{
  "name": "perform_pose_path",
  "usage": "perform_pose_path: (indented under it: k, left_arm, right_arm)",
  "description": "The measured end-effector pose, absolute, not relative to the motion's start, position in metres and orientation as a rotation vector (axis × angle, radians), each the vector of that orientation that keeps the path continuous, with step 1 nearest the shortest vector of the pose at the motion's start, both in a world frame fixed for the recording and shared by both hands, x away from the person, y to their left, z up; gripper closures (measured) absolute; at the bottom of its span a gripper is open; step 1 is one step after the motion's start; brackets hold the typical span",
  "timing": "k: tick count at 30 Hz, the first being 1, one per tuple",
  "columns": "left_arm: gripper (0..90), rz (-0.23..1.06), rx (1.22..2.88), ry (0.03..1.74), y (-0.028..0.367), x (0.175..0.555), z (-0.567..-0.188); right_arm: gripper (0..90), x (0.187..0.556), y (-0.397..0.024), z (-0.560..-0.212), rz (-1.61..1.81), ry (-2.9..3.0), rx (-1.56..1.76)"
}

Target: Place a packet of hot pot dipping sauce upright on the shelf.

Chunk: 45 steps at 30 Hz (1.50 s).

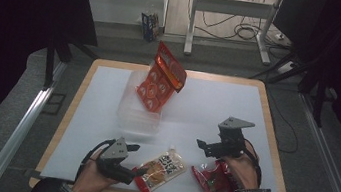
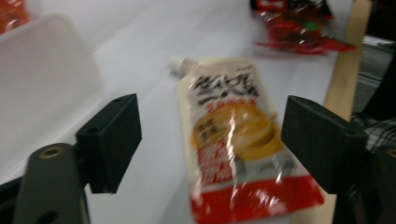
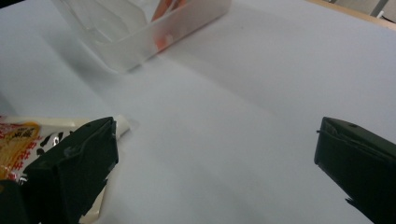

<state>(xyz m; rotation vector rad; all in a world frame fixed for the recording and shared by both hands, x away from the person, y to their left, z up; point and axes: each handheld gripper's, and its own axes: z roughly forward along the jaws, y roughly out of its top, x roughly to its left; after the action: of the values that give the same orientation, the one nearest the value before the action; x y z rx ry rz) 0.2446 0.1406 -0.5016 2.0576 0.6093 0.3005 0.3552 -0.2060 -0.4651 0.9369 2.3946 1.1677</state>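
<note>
A cream and orange pouch (image 1: 160, 170) lies flat near the table's front edge. My left gripper (image 1: 138, 161) points right at the pouch's lower end. In the left gripper view the pouch (image 2: 229, 140) lies between the jaws of the open left gripper (image 2: 212, 135), with a clear gap on its left side. A red crinkled packet (image 1: 209, 180) lies at the front right, under the right hand. Above it, my right gripper (image 1: 204, 148) points left and stands open, with nothing between the jaws in the right gripper view (image 3: 219, 149). There the pouch's top corner (image 3: 28, 140) shows beside the left jaw.
A clear plastic container (image 1: 138, 116) stands mid-table on the white sheet, with an orange-red packet (image 1: 161, 77) leaning upright at its far end. The wooden table edge (image 1: 273, 141) runs along the right. The red packet (image 2: 299, 28) lies beyond the pouch.
</note>
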Motion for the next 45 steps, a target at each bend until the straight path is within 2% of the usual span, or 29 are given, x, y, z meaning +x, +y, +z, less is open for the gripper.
perform_pose_path:
  k: [12, 22, 28, 36, 45]
  left_arm:
    - [38.7, 0.250, 2.067, 0.467, 0.095, 0.262, -0.496]
    - [67.0, 0.132, 2.070, 0.385, 0.046, 0.276, -0.499]
    - [84.0, 0.106, 2.103, 0.322, 0.019, 0.278, -0.502]
    - [86.9, 0.080, 2.172, 0.265, -0.013, 0.278, -0.511]
    - [89.0, 0.076, 2.305, 0.264, -0.028, 0.280, -0.523]
  right_arm:
    - [0.0, 0.332, -0.235, -0.473, 1.148, 2.322, 1.015]
    - [0.0, 0.314, -0.264, -0.481, 1.113, 2.289, 1.106]
    - [0.0, 0.304, -0.276, -0.485, 1.056, 2.296, 1.136]
    - [0.0, 0.295, -0.286, -0.490, 1.029, 2.319, 1.173]
    - [0.0, 0.288, -0.298, -0.491, 1.044, 2.317, 1.198]
